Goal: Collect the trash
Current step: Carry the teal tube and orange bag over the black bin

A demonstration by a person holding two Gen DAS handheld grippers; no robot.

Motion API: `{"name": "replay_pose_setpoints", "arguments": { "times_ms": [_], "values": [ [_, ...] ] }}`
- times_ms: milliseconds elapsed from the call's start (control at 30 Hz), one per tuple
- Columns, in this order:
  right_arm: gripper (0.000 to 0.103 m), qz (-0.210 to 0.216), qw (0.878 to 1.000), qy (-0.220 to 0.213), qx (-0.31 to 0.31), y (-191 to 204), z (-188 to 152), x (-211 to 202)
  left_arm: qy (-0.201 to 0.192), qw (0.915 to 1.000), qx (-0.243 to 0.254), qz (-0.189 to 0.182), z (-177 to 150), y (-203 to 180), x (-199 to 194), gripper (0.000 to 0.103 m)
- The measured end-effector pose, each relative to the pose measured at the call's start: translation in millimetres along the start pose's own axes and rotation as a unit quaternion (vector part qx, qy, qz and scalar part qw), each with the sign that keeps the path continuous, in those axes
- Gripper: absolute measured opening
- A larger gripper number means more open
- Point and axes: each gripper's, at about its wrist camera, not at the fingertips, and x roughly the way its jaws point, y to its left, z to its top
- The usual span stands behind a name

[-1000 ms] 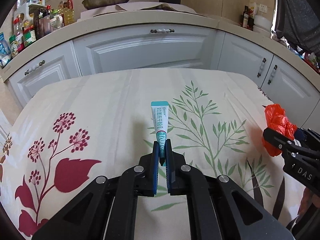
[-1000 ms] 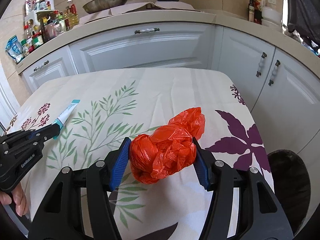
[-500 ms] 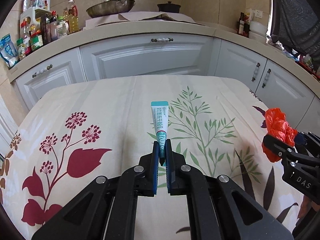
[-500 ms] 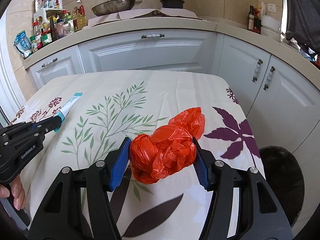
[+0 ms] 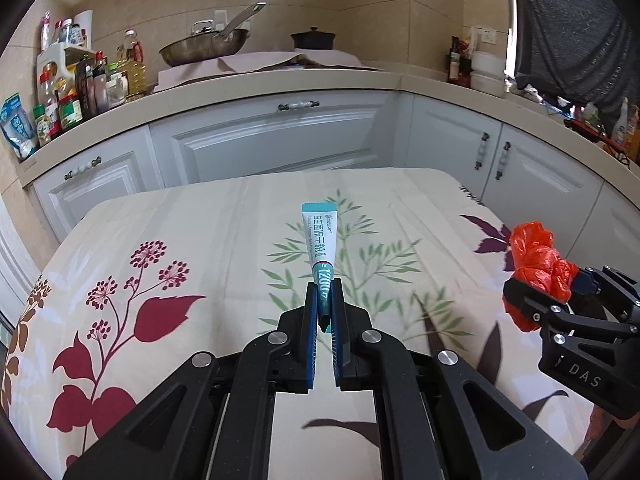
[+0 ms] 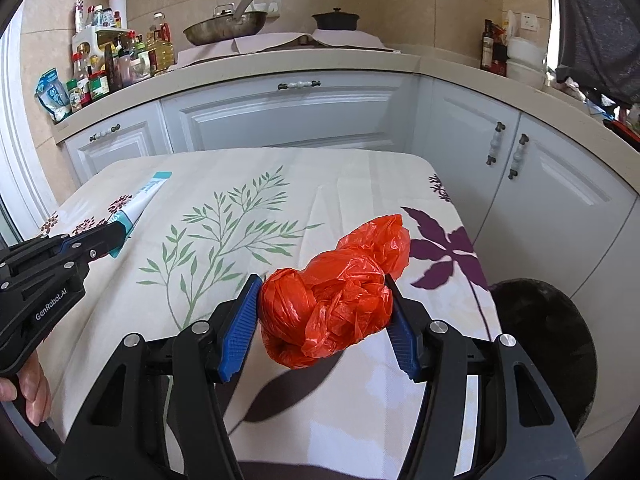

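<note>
Both our grippers have lifted off the table (image 5: 224, 240), left (image 5: 325, 300) pinching the tube (image 5: 320, 240), right (image 6: 320, 312) squeezing the bag (image 6: 332, 304), which may slip

"1200" on tube (image 5: 321, 258); "DAS" on right gripper (image 5: 538, 294); "GenRobot.AI" on left gripper (image 6: 105, 241).

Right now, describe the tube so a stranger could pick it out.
Above the flowered tablecloth, the left gripper pinches a slim tube by one end. It is white and teal with printed lettering, unlike the crumpled red bag in the right gripper.
</note>
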Motion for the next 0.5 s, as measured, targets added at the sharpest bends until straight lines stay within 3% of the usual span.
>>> {"name": "replay_pose_setpoints", "arguments": {
  "times_ms": [500],
  "values": [
    [0.057, -0.051, 0.997, -0.019, 0.05, -62, -25, -41, -0.016, 0.9972, 0.05, -0.054, -5, -71, -17, 0.007]
  ]
}}
